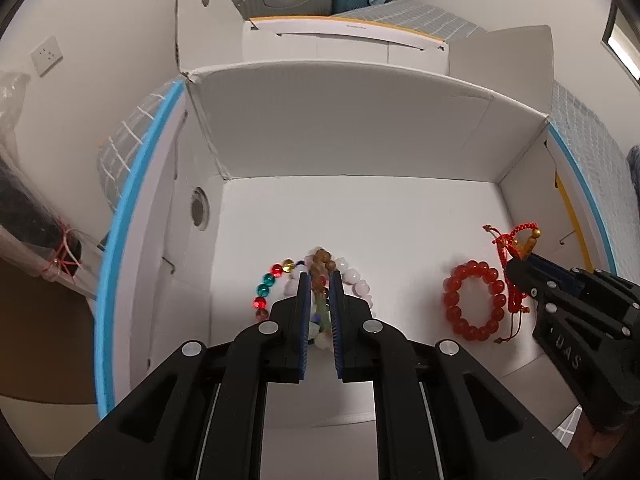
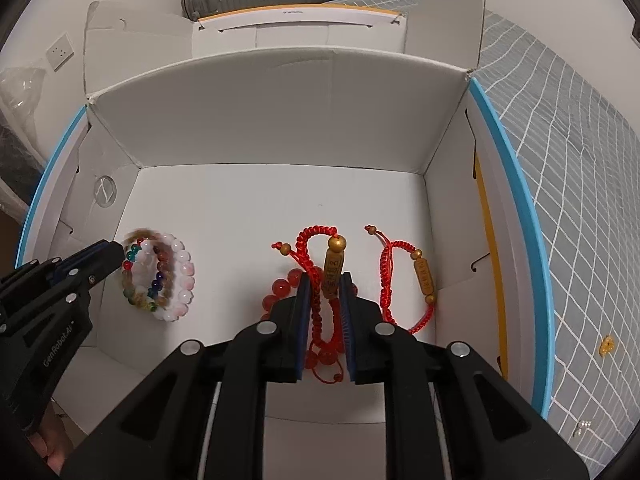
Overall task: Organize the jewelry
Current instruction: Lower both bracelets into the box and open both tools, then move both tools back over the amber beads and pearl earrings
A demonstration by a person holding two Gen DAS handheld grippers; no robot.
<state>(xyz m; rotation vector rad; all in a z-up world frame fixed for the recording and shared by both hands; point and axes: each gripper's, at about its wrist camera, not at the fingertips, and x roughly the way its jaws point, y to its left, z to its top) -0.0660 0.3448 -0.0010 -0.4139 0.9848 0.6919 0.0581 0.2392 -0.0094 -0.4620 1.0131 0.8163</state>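
White box [image 2: 280, 208] served as sorting tray, colours kept apart.
Left gripper [image 1: 320, 280] reached into box's left half, jaws narrow with brown bead bracelet [image 1: 320, 264] between; clamped or merely straddling, could not tell. Pink and multicoloured bracelets stacked beneath.
Right gripper [image 2: 326, 280] in box's right half, likewise ambiguous around red cord bracelet [image 2: 320, 240] with gold charm, over red bead bracelet [image 1: 474, 300].
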